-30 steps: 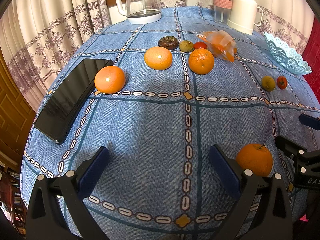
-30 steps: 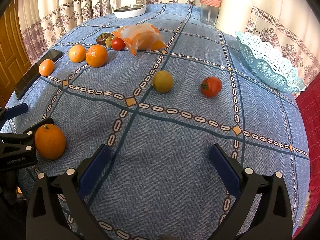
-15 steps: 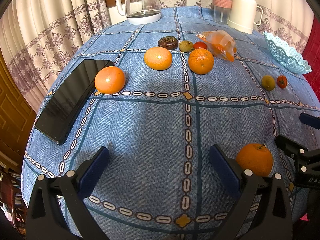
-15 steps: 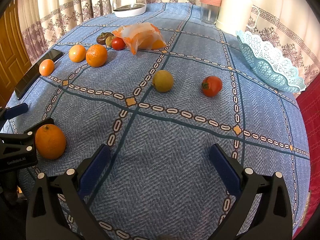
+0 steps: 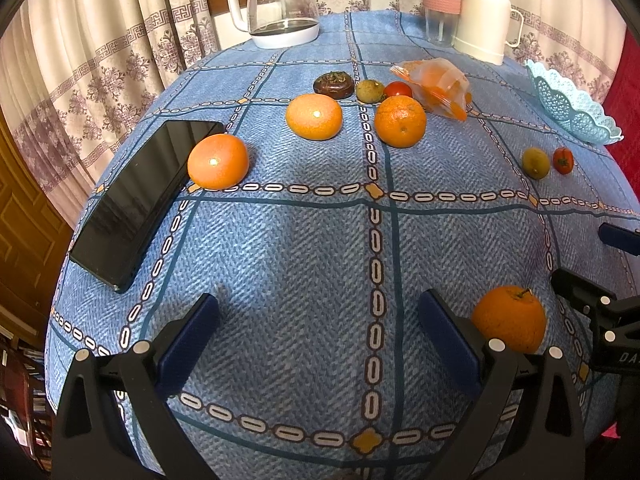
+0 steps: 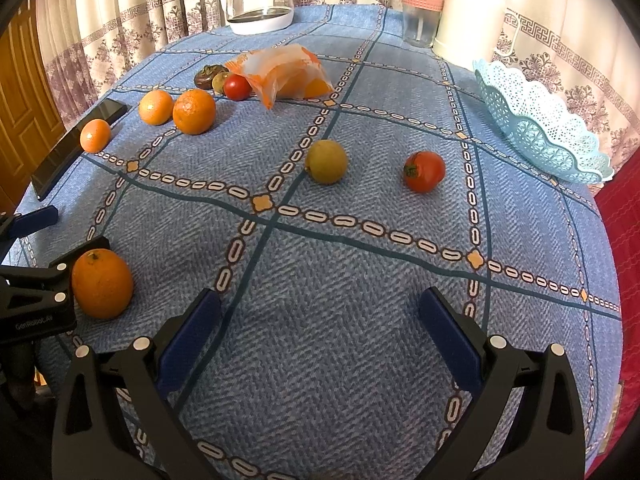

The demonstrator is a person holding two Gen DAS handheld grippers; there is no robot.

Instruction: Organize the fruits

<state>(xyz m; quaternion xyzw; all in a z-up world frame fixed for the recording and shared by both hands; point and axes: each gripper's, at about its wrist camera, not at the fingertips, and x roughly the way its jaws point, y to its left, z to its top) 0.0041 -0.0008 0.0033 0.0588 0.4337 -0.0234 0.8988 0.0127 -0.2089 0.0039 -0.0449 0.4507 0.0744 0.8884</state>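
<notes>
Curtains ring the blue-checked worktop [image 5: 304, 248]. Both the left claw [image 5: 318, 334] and right claw [image 6: 320, 330] hang apart, empty. An orange [image 6: 102, 289] sits near the front edge between them (only the left view shows the whole phone [image 5: 140, 200]).

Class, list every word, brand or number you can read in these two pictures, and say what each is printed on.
"GenRobot.AI": faint, on the body of the left gripper, seen in the right wrist view.
"DAS": cut off at the frame edge, on the right gripper.
Small dark print on the glass jug: too small to read.
</notes>
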